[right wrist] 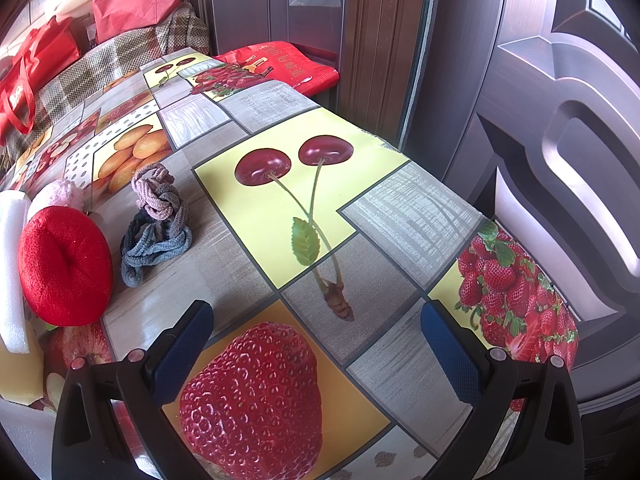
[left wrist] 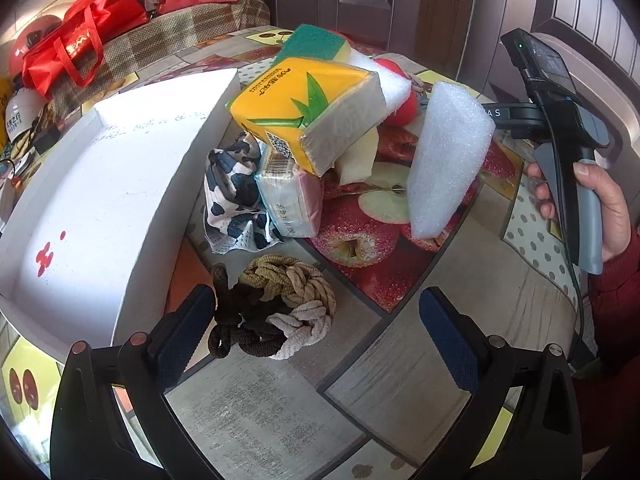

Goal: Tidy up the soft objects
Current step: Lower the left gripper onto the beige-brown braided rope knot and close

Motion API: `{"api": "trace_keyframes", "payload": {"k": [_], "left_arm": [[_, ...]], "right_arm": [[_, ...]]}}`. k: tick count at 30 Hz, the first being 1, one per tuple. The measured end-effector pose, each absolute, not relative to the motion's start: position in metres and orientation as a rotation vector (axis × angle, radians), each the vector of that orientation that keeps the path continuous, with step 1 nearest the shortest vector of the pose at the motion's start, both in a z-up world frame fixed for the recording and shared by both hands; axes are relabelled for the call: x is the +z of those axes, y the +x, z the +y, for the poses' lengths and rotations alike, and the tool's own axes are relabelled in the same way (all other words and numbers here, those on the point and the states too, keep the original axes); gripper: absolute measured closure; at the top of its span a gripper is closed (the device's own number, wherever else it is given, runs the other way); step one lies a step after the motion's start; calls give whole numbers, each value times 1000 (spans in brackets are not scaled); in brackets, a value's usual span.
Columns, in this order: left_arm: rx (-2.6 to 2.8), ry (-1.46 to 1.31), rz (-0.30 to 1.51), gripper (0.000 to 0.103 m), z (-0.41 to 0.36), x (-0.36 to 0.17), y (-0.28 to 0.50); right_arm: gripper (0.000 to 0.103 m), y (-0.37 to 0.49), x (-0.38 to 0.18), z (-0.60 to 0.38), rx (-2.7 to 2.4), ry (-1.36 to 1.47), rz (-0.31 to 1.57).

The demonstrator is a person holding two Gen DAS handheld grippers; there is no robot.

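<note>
Right now both sets of fingers are spread wide and grip nothing. The left gripper hangs over a knot of braided hair ties on the bench, just beside a white tray. Beyond them soft things are heaped — a yellow tissue pack atop a pink one, a cow-print cloth, a foam block. The right gripper hovers above bare fruit-print cloth — a red sponge and grey hair ties lie off to its left.

Yellow tissue pack, cow-print cloth
</note>
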State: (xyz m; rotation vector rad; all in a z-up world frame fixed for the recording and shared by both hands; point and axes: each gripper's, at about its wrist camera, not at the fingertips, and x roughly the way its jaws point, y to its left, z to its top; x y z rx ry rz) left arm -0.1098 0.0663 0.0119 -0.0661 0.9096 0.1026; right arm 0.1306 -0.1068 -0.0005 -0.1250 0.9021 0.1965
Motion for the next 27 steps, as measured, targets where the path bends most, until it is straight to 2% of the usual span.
{"api": "trace_keyframes", "payload": {"k": [3,6,13,14,16,18,23,27], "left_arm": [[62,-74,918,1,60,10,-108],[35,-77,915,5,57,11,-109],[71,-114,943,5,69,5,-106],[59,-111,939,8,67,5,-107],[49,-92,929,41,64,7,-107],[42,-81,923,51,63,8,-107],[41,-76,885,55,61,14,-113],[51,-80,841,55,67,21,-123]], "right_arm": [[0,130,0,-107,197,-125,902],[0,130,0,-107,197,-125,902],[0,130,0,-107,197,-125,903],[0,131,-1,-107,196,-125,902],[0,130,0,-107,195,-128,902],[0,131,-1,-107,197,-125,902],[0,128,2,-116,212,-66,885],[0,106,16,-150,395,176,752]]}}
